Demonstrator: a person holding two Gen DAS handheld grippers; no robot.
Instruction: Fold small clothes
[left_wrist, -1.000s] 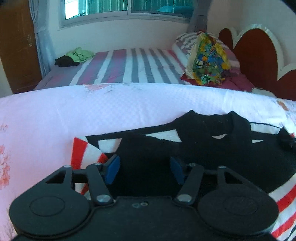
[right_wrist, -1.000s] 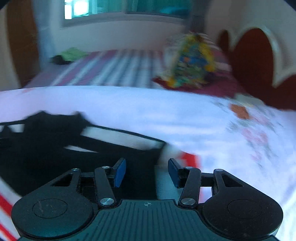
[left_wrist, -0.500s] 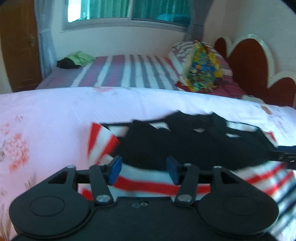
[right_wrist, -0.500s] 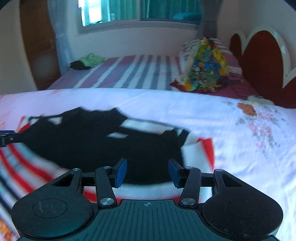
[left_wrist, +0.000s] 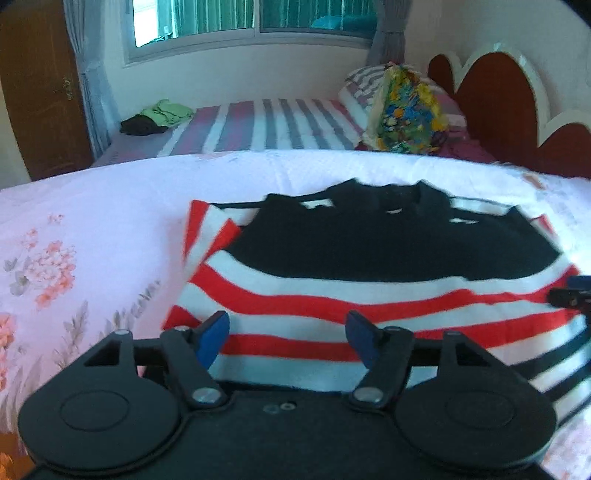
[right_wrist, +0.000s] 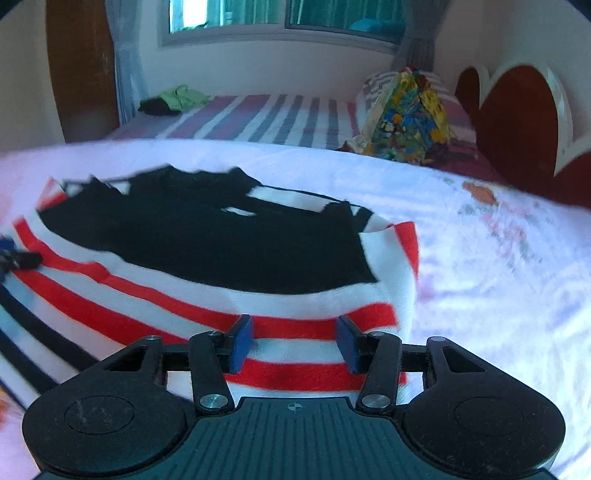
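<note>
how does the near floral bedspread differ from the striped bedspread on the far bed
The pale pink floral bedspread carries scattered flower prints on a plain ground; the purple, grey and white striped bedspread has bold bands running along it. The floral one bears the black, red and white striped garment laid flat; the striped one holds a small green and dark clothes pile near its far corner. Both lie smooth over a bed.

I count one striped sweater on the near bed, and two grippers over it, the left one's jaws opening. On the far bed I see one green and dark clothes pile at left, one colourful bag and one striped pillow at right.
</note>
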